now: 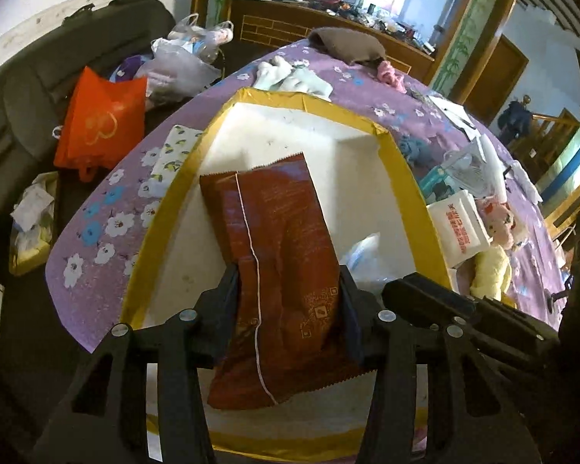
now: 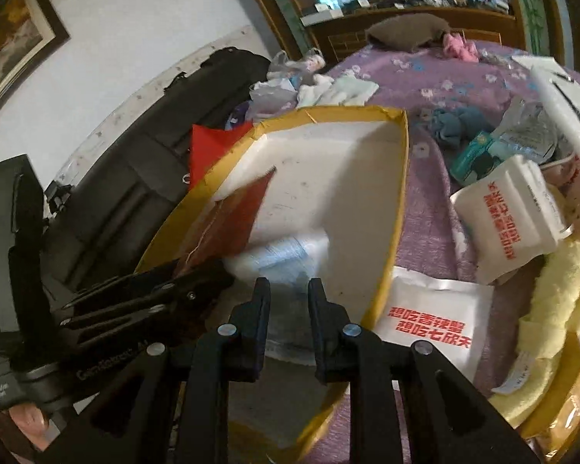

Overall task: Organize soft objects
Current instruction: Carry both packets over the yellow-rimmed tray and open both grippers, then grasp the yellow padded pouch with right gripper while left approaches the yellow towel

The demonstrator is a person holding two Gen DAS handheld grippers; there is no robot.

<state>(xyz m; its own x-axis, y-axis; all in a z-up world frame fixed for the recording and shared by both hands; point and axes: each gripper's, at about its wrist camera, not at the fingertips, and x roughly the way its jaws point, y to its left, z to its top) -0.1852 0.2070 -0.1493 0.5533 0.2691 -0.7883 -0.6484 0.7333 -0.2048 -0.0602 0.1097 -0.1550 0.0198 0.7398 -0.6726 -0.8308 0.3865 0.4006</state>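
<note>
1. Red-brown foil pouch (image 1: 278,255), soft and crinkled: my left gripper (image 1: 290,301) clamps it across its lower half, one finger on each long edge. The pouch hangs over the white floor of the box (image 1: 402,178), whose rim is taped in gold.
2. Box contents: a clear plastic packet (image 2: 286,255) already lies on the floor, right of the pouch. I judge the step in hand to be setting the pouch down inside.
3. Placement: I would lower the pouch toward the bare floor on the left, flat and parallel to the left wall, so it does not ride up on the packet or lean on the rim.
4. Release: I would part the fingers only once the pouch's far end rests on the floor; such foil probably slides and flops if dropped from height.
5. Right gripper (image 2: 289,286): it holds nothing, its fingers parted by a narrow gap above the near end of the box, over the packet. I would keep it off the left gripper, which sits just beside it.
6. Waiting on the purple floral cloth (image 1: 96,232): a white pack (image 2: 510,224) with red print, a yellow plush (image 2: 556,294), and a blue cloth (image 2: 456,123).
</note>
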